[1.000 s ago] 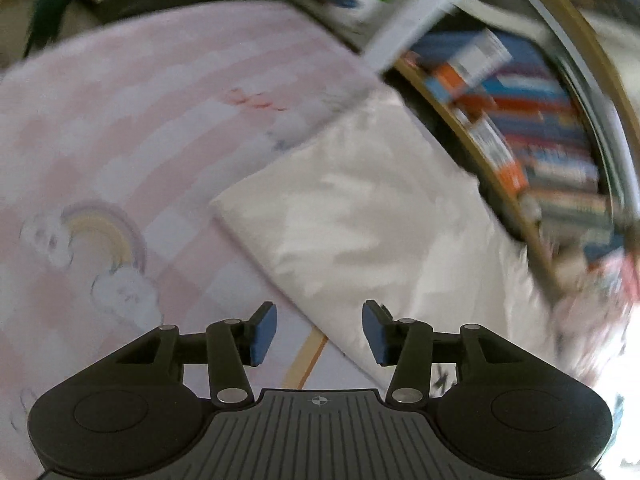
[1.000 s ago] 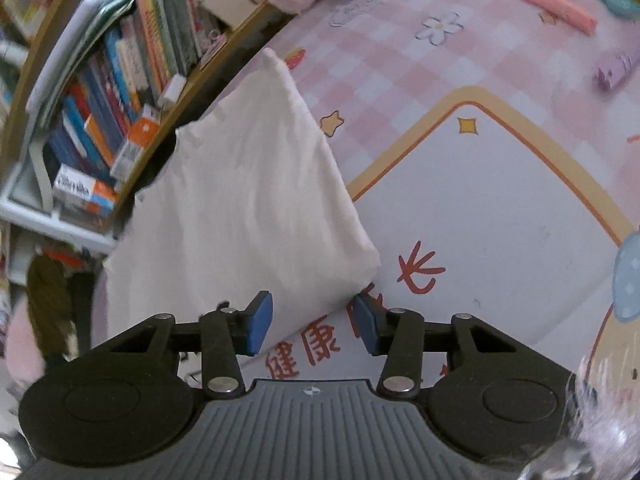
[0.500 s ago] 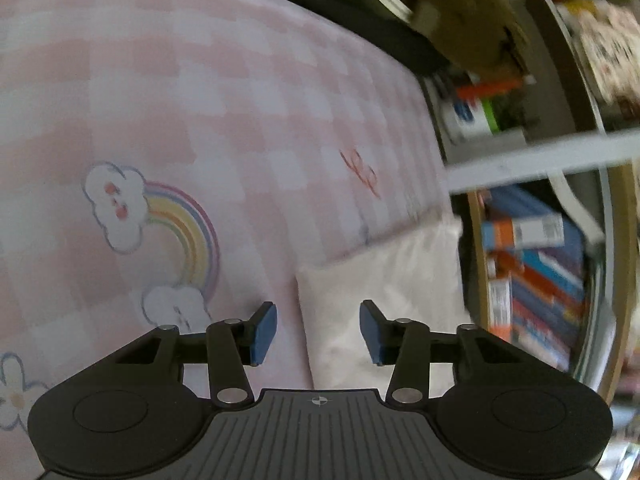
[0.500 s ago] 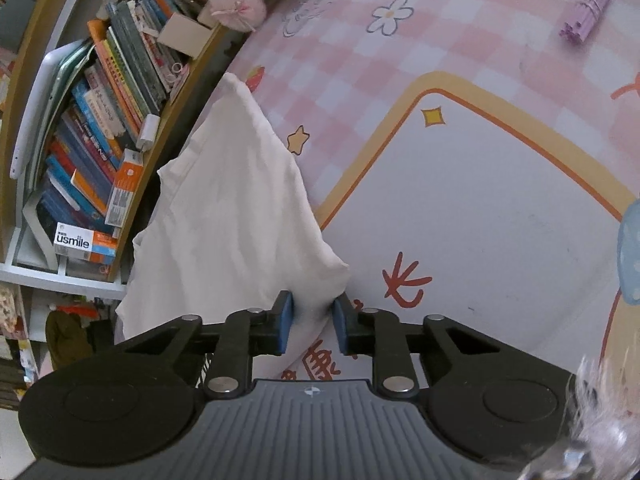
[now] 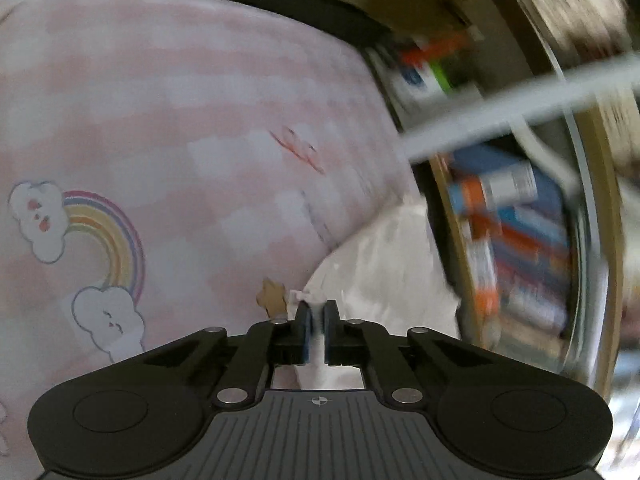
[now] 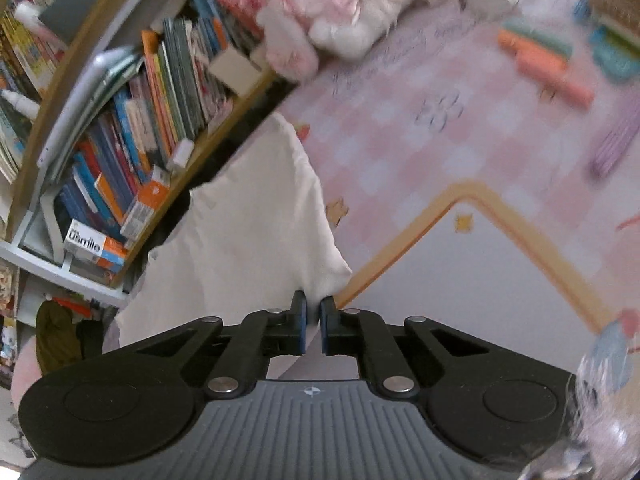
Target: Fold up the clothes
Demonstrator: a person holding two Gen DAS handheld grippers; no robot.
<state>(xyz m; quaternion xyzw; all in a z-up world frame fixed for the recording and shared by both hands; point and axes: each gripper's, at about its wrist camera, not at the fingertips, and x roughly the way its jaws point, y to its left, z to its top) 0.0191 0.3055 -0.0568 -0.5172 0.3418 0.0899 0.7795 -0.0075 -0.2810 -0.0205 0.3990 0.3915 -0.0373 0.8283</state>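
A white garment (image 6: 248,224) hangs lifted above a pink checked play mat (image 6: 460,148). In the right wrist view my right gripper (image 6: 313,312) is shut on a lower corner of it, and the cloth stretches up and away toward the bookshelf. The same garment (image 5: 384,276) shows in the blurred left wrist view, where my left gripper (image 5: 316,318) is shut on another corner, white cloth pinched between the blue pads. The mat (image 5: 160,140) with a rainbow print lies below.
A wooden bookshelf (image 6: 132,128) packed with books borders the mat, and appears as a bookshelf (image 5: 520,240) on the right of the left wrist view. A pink and white plush toy (image 6: 340,8), orange and teal blocks (image 6: 548,60) and a purple bundle (image 6: 616,144) lie on the mat.
Both grippers have gone from open to shut on corners of the white garment, the right first, then the left. The garment has been raised off the mat.
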